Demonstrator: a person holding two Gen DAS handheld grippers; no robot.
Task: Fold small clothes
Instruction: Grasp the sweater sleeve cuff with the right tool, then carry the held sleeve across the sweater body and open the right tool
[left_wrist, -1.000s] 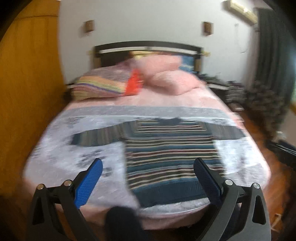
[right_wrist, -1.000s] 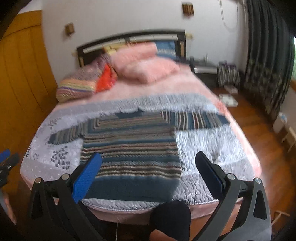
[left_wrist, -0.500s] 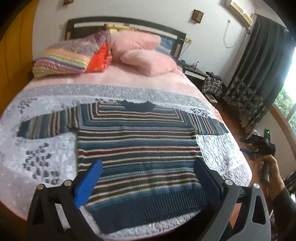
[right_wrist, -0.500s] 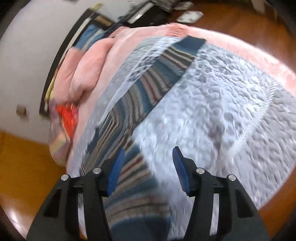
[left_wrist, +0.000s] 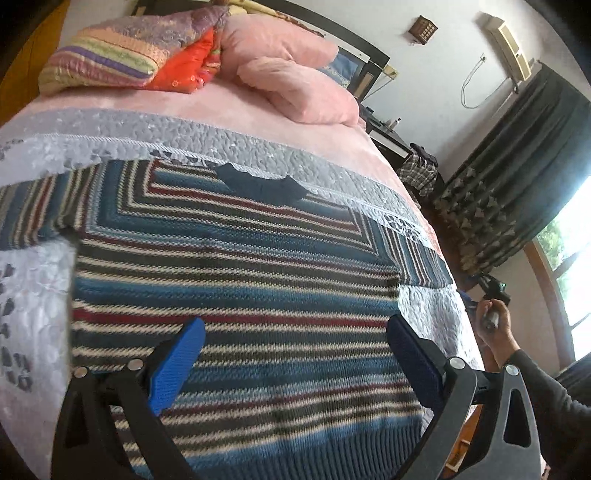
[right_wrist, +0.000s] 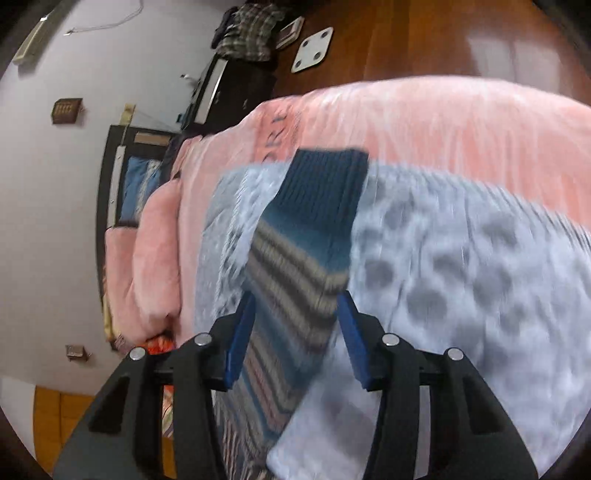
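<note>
My striped sweater lies flat and face-up across the foot half of the bed, collar toward 12 o'clock, sleeves spread to 9 and 3; not yet folded anywhere that I can see. Left tool hangs over the lower body of the knit, fingers wide apart, nothing between them, not visibly touching cloth. Right tool is out at the sleeve, fingers partly apart and straddling its width, cuff beyond at 12 o'clock; the view is motion-blurred, so I cannot tell whether the pads touch the knit. From the left view, my hand on that tool sits at 3 o'clock off the bed edge. Risks as I judge them: closing through blur could pinch the grey quilt together with the sleeve, dragging bedding into the fold. The sleeve is about as wide as the opening, so a bite may catch one edge only and the knit would stretch or slip. Loose, heavy knit; pulling the sleeve with the body unpinned could skew the whole garment.
</note>
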